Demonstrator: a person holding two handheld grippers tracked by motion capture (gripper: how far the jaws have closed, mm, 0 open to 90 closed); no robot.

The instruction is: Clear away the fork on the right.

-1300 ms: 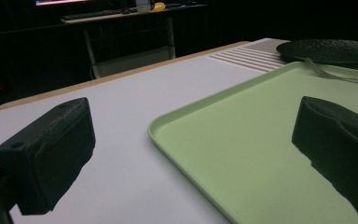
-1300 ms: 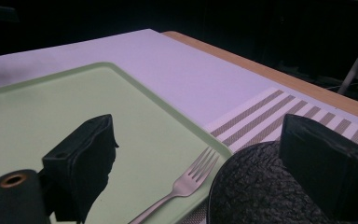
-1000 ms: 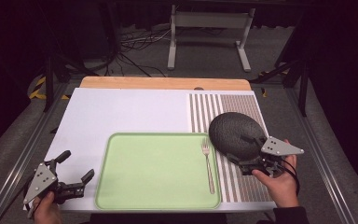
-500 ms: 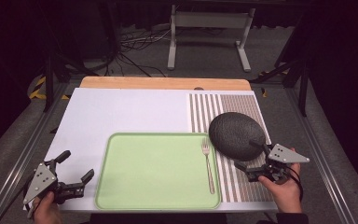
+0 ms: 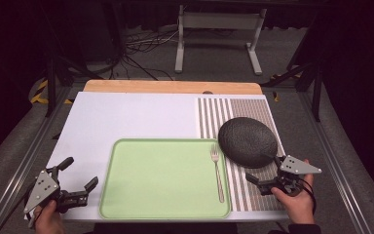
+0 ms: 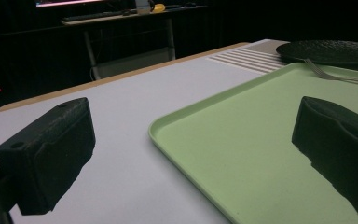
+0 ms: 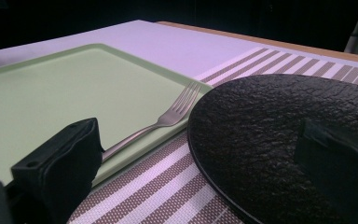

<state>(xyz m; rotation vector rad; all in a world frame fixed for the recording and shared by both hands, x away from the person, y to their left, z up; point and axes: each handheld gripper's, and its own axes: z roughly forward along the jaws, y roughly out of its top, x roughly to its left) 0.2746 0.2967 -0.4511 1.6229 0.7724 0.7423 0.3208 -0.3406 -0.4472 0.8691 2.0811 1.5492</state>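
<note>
While its jaws stand spread and grasp nothing, the right hand-held gripper (image 5: pixel 264 179) sits low just near of the black plate (image 5: pixel 247 142), which lies on the striped mat (image 5: pixel 253 109). A fork (image 5: pixel 217 171) rests on the green tray (image 5: pixel 160 180) to the left. The left hand-held gripper (image 5: pixel 78 183), likewise released, hovers at the desk's (image 5: pixel 126 114) near-left corner.

Over the last second the right gripper (image 5: pixel 265 181) has drawn back from the round, rough-textured black plate (image 5: pixel 247 142), sliding toward five o'clock along the brown-and-white striped placemat (image 5: pixel 253 109). A second ago its jaws sat at the plate's four o'clock rim; half a second ago they had slipped just off it. They now stand open, apart from the rim, nearer the table's front edge. The person's right hand (image 5: pixel 294 200) has pulled back with it toward the same edge.
</note>
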